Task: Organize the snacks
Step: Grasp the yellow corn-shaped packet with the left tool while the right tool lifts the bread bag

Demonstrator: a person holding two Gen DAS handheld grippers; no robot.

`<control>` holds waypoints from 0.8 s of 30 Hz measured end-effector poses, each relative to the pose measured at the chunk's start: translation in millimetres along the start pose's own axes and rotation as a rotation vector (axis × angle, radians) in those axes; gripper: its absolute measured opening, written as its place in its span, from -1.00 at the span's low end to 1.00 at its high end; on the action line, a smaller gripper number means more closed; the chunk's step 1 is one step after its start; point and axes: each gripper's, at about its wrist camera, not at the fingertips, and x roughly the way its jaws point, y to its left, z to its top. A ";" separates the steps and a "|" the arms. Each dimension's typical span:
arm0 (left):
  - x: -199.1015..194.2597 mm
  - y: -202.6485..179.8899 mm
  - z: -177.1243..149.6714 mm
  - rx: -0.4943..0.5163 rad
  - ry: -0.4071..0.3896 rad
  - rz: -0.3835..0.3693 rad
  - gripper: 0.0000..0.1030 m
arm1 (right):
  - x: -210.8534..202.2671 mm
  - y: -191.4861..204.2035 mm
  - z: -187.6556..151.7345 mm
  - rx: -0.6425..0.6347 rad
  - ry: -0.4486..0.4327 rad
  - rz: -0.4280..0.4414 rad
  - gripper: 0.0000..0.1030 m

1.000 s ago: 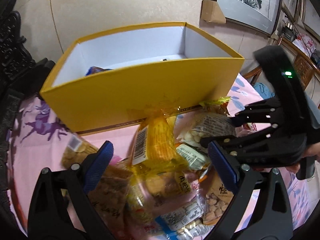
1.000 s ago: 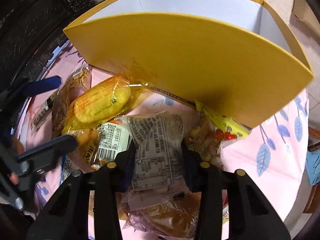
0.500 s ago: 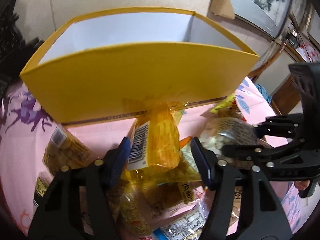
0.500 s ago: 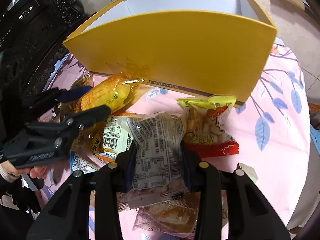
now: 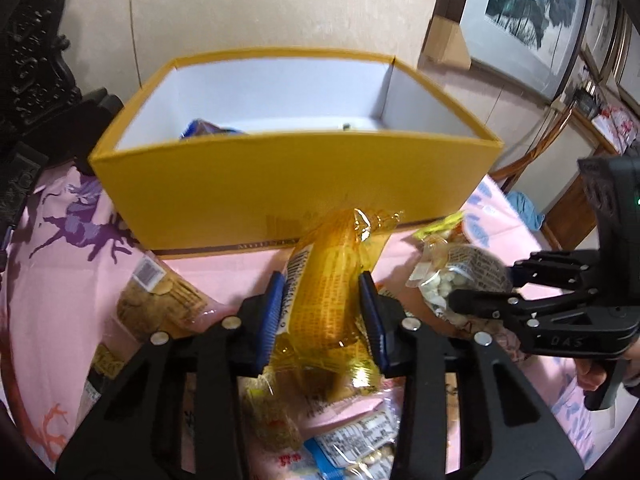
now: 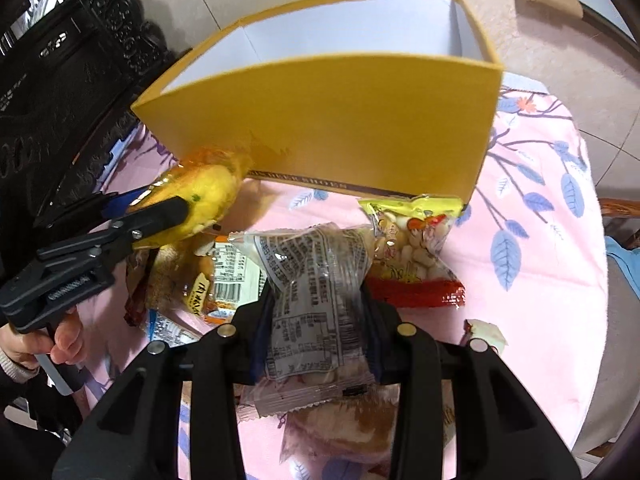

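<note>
A yellow box [image 5: 296,196] with a white inside stands open on the pink tablecloth; it also shows in the right wrist view [image 6: 332,120]. My left gripper [image 5: 324,304] is shut on a yellow corn packet [image 5: 328,288] and holds it in front of the box. From the right wrist view the same packet [image 6: 200,200] hangs lifted at the left. My right gripper [image 6: 316,312] is shut on a clear packet with grey print [image 6: 312,292], also seen in the left wrist view [image 5: 452,276].
Several loose snack packets lie on the cloth, among them a peanut packet [image 6: 412,256] and a brown biscuit packet [image 5: 160,304]. A blue packet [image 5: 208,130] lies inside the box. Dark carved furniture [image 6: 60,80] stands at the left. Framed pictures [image 5: 532,12] lean on the wall.
My left gripper has closed on the yellow corn packet and lifted it off the pile. My right gripper still holds the clear packet and has pulled back and risen from the box.
</note>
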 end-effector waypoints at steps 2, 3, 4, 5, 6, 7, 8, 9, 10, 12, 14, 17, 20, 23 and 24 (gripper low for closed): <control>-13.6 -0.5 1.1 -0.003 -0.024 -0.001 -0.25 | -8.6 -0.2 -2.0 0.004 -0.014 0.009 -0.24; -20.0 -1.3 1.3 -0.004 -0.033 -0.001 -0.25 | -13.7 -0.2 -3.2 0.005 -0.024 0.016 -0.24; -25.6 -1.7 1.8 -0.005 -0.042 0.000 -0.25 | -17.0 0.4 -3.5 0.007 -0.031 0.018 -0.24; -33.9 -1.5 3.0 -0.006 -0.055 0.001 -0.25 | -23.1 1.0 -4.3 0.011 -0.045 0.020 -0.24; -38.3 -1.4 3.7 -0.008 -0.063 0.002 -0.25 | -27.7 1.3 -4.7 0.015 -0.054 0.021 -0.24; -45.6 -0.7 6.0 -0.010 -0.076 0.004 -0.25 | -32.4 2.2 -4.6 0.018 -0.063 0.021 -0.25; -50.8 -1.7 8.0 -0.011 -0.087 0.005 -0.25 | -38.1 3.0 -4.2 0.021 -0.073 0.023 -0.24; -56.0 -1.3 10.8 -0.010 -0.100 0.007 -0.25 | -42.0 3.6 -4.1 0.024 -0.080 0.026 -0.24; -62.5 -1.4 15.7 -0.006 -0.118 0.010 -0.25 | -45.9 4.9 -3.5 0.028 -0.086 0.030 -0.24; -73.1 -0.7 24.7 0.000 -0.149 0.018 -0.25 | -54.6 6.8 -2.0 0.034 -0.105 0.032 -0.24; -79.5 0.2 37.4 0.001 -0.175 0.015 -0.25 | -63.7 8.3 0.2 0.035 -0.126 0.038 -0.24; -85.4 -0.7 59.7 0.016 -0.217 0.035 -0.25 | -81.6 13.2 10.3 0.035 -0.179 0.054 -0.24; -88.0 2.2 79.1 0.001 -0.244 0.047 -0.25 | -98.4 21.4 29.5 0.022 -0.250 0.060 -0.24; -87.5 6.3 96.8 -0.015 -0.261 0.061 -0.25 | -116.4 22.5 54.7 0.019 -0.327 0.063 -0.24; -86.1 7.0 102.9 -0.018 -0.265 0.063 -0.25 | -119.3 21.2 63.7 0.022 -0.347 0.064 -0.24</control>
